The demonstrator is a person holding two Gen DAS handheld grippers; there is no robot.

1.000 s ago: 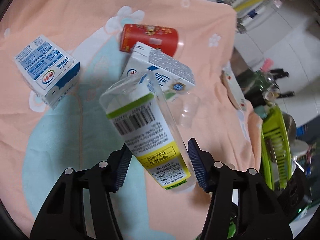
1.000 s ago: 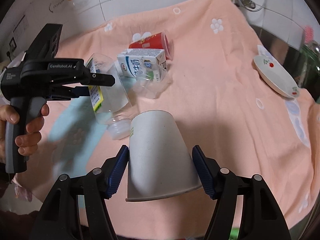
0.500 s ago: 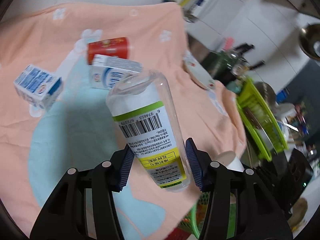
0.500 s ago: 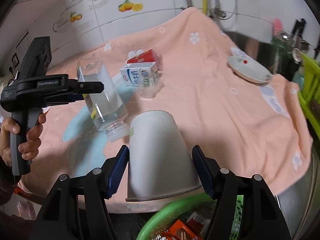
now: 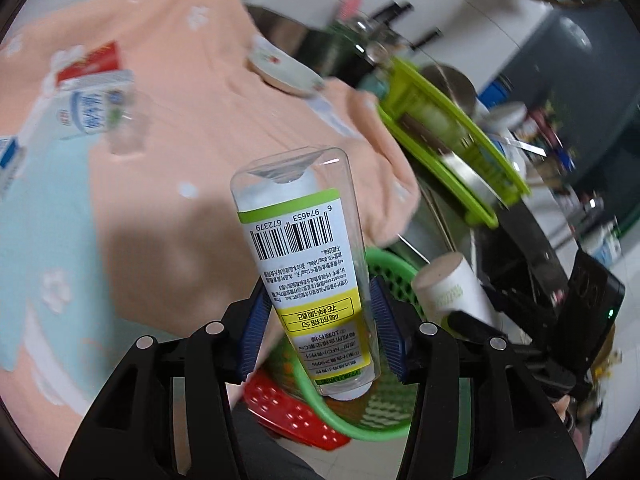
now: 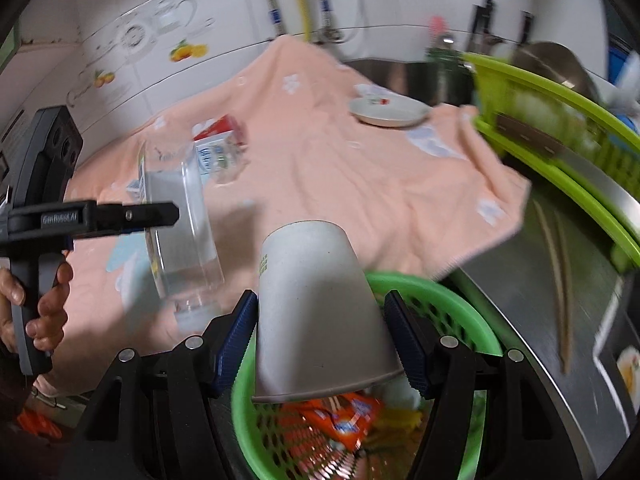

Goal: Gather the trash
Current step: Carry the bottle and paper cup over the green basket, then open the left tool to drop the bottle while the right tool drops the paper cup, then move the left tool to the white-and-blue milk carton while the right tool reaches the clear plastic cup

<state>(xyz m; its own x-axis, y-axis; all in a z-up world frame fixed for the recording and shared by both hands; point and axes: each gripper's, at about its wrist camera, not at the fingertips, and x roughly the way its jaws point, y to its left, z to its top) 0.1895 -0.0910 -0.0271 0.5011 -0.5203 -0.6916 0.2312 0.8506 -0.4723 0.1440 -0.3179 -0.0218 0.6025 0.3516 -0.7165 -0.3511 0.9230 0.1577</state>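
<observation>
My left gripper (image 5: 318,334) is shut on a clear plastic bottle (image 5: 308,256) with a white, green and yellow label, held in the air by the edge of the peach cloth (image 5: 192,128); the bottle also shows in the right wrist view (image 6: 180,232). My right gripper (image 6: 322,336) is shut on an upside-down grey paper cup (image 6: 316,312) right above a green mesh basket (image 6: 464,320) that holds colourful wrappers. The basket (image 5: 396,268) and the cup (image 5: 452,292) also show in the left wrist view. A milk carton (image 5: 84,108) and a red can (image 5: 90,62) lie on the cloth.
A white plate (image 6: 390,112) rests on the cloth's far right corner. A lime dish rack (image 6: 560,132) stands on the steel counter (image 6: 560,280), with chopsticks (image 6: 556,280) lying there. A red basket (image 5: 292,412) sits below. A clear plastic cup (image 5: 128,128) lies by the carton.
Both grippers have swung right and off the cloth with their loads. The cup now hangs over the green basket, and the bottle is beside it at the cloth's edge.
</observation>
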